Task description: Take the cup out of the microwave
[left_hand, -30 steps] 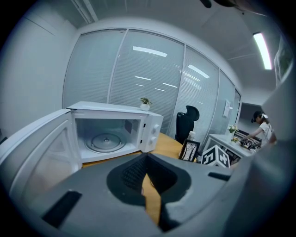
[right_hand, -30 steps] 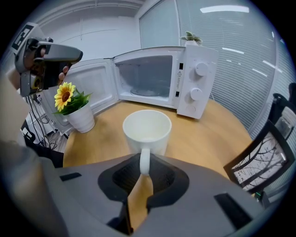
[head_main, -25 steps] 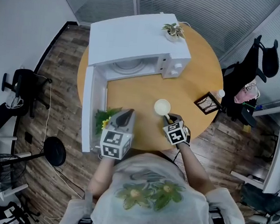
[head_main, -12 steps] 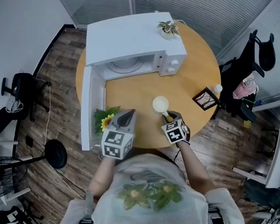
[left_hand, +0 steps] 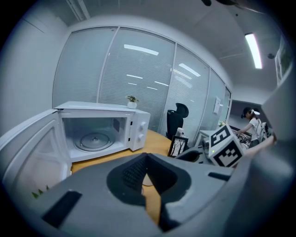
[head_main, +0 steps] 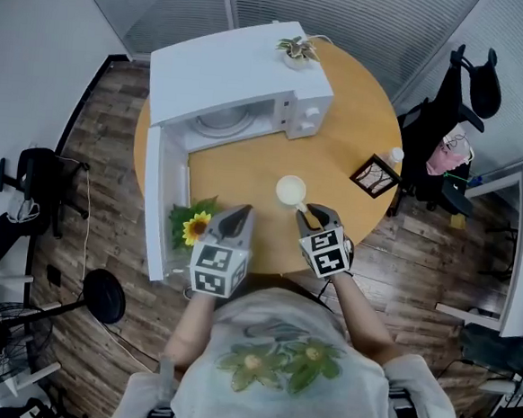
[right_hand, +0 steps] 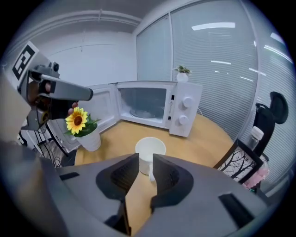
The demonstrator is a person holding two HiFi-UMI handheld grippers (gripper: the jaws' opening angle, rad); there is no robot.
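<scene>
The white cup [head_main: 290,190] stands upright on the round wooden table [head_main: 348,134], in front of the open microwave [head_main: 240,76]. Seen from the right gripper view, the cup [right_hand: 150,150] sits just beyond the fingertips with its handle toward me. My right gripper [head_main: 310,216] hovers above and just short of the cup. Its jaws have just been opening; they stand a little apart with nothing between them [right_hand: 145,159]. My left gripper [head_main: 234,218] hangs over the table's near left edge, its tips together and empty [left_hand: 147,157]. The microwave [left_hand: 97,134] cavity holds only its glass turntable.
The microwave door [head_main: 158,200] swings out to the left past the table edge. A sunflower pot [head_main: 192,228] stands beside my left gripper. A small picture frame [head_main: 374,175] and a bottle [head_main: 394,155] sit at the right edge; a little plant [head_main: 296,50] tops the microwave.
My right gripper has risen and drawn back from the cup's handle, leaving the cup on the table. The left gripper has hardly moved.
</scene>
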